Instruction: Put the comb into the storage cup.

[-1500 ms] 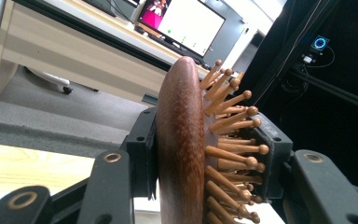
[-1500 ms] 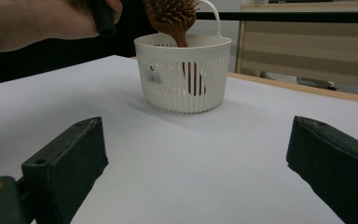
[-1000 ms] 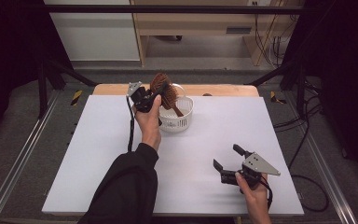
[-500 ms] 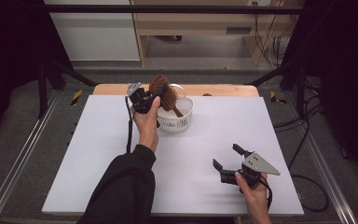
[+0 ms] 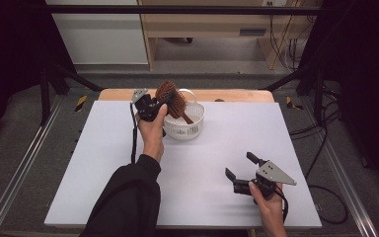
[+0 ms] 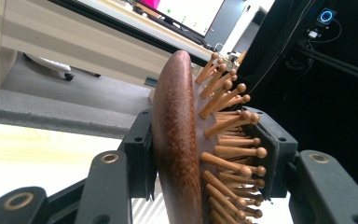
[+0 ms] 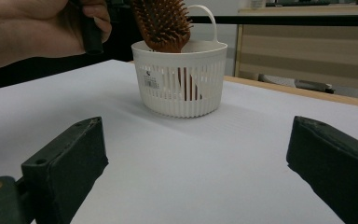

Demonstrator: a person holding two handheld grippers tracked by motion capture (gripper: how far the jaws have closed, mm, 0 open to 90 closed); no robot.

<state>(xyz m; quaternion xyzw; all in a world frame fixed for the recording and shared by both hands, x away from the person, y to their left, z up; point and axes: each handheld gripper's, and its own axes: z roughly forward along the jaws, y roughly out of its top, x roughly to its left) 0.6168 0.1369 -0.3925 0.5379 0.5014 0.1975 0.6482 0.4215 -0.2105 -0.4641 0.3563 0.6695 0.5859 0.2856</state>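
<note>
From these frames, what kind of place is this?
Probably a lab or office data-recording station: a white table framed by metal rails, cables on grey carpet, a desk with a monitor behind.

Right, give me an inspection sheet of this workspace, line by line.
Surface: white table top, wooden strip along the far edge.
Job's things: wooden brush standing head-up, handle down inside the white basket.
Clutter: nothing seen.
Grippers: left tool shut on the brush head, one jaw on its back, one on the bristles; right tool open, holding nothing, at the near right.
Cables: black lead runs down from the left tool; another loops off the right tool; more on the floor at right.
Surroundings: dark curtains, wooden desk beyond the table.
</note>
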